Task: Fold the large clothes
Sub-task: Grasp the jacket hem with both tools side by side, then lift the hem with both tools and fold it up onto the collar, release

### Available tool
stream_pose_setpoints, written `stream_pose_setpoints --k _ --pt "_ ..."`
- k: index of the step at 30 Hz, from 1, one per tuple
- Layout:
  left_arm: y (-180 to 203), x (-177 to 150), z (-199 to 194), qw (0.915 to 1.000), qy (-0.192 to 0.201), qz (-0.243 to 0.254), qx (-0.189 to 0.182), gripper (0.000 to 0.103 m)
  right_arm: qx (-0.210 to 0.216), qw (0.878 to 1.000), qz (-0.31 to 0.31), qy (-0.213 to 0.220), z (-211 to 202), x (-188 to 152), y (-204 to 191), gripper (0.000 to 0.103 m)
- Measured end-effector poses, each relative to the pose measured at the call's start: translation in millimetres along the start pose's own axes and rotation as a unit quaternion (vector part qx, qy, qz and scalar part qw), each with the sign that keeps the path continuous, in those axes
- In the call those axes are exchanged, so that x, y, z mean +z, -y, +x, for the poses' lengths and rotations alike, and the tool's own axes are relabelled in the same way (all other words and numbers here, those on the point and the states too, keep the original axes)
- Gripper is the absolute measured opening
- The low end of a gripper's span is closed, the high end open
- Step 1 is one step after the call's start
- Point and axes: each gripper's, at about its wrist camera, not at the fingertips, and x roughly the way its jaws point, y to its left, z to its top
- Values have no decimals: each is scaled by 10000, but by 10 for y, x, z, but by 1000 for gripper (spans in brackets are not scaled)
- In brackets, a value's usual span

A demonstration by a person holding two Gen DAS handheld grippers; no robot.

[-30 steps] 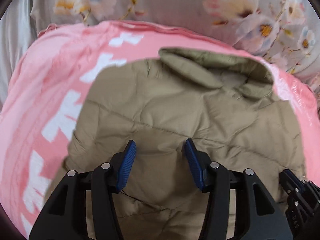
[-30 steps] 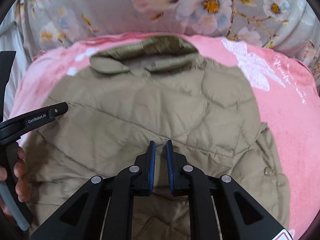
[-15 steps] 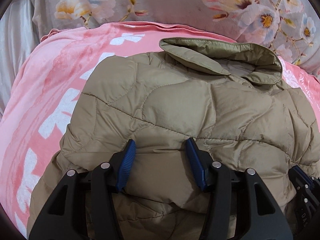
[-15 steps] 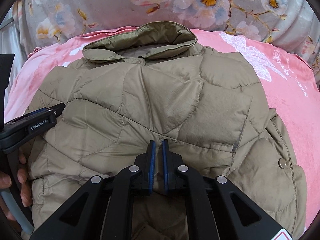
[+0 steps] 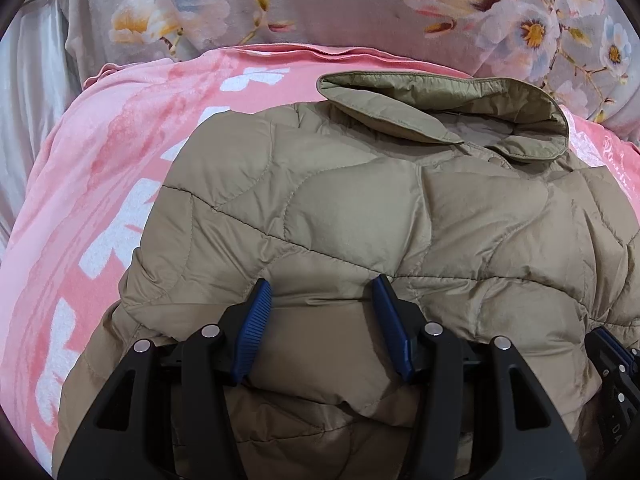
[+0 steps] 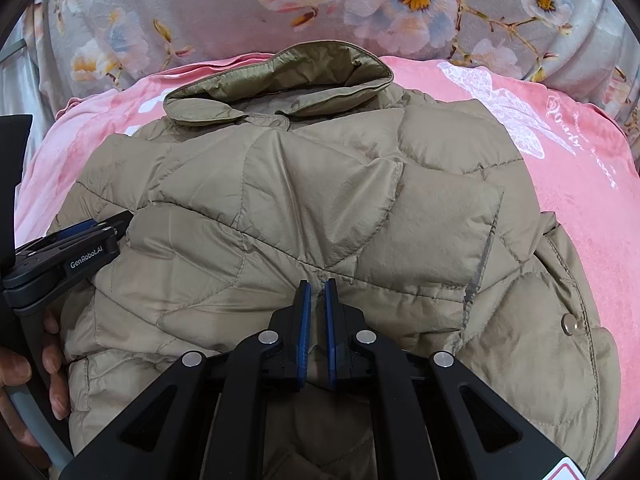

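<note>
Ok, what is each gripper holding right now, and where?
Both hold the tan quilted jacket along its folded-over near edge: right gripper pinches a thin fold, left gripper a thick bunch.

Even, soft indoor light, sharp focus, no glare; fisheye bends edges w/ dark corner vignette.

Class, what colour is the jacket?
Khaki tan, quilted jacket; clearest in the right wrist view.

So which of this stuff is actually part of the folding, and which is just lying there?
Part of the job:
- tan quilted jacket
- left gripper, jaws apart around a thick fold of the jacket
- right gripper, pinched shut on the jacket fabric

Just there:
- pink blanket under the jacket
- grey floral bedding behind it
</note>
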Motion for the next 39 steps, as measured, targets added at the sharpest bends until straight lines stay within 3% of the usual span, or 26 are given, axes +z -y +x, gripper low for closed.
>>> stream_pose_setpoints --k 22,24,26,29,32,37,39 --pt "25 9 -25 10000 32 27 42 52 57 9999 87 0 13 7 13 5" --pt "-65 31 -76 9995 45 -143 -279 57 223 9996 181 -24 -13 22 54 6" --pt "-195 102 -147 9962 -109 -447 -735 64 487 9983 286 -145 -69 78 126 18" --pt "-408 442 -315 9817 -119 -1144 -1514 74 880 9934 736 50 -238 319 345 38" --pt "-408 832 -287 9694 -77 -1460 -1972 83 1289 9831 1286 180 -231 707 558 48" --pt "-194 1236 172 9695 -339 -1517 -1895 83 1640 9685 1873 30 241 1179 627 49" --pt "-132 1291 406 9674 -656 -1544 -1899 76 1698 9633 2077 -37 436 1253 623 50"
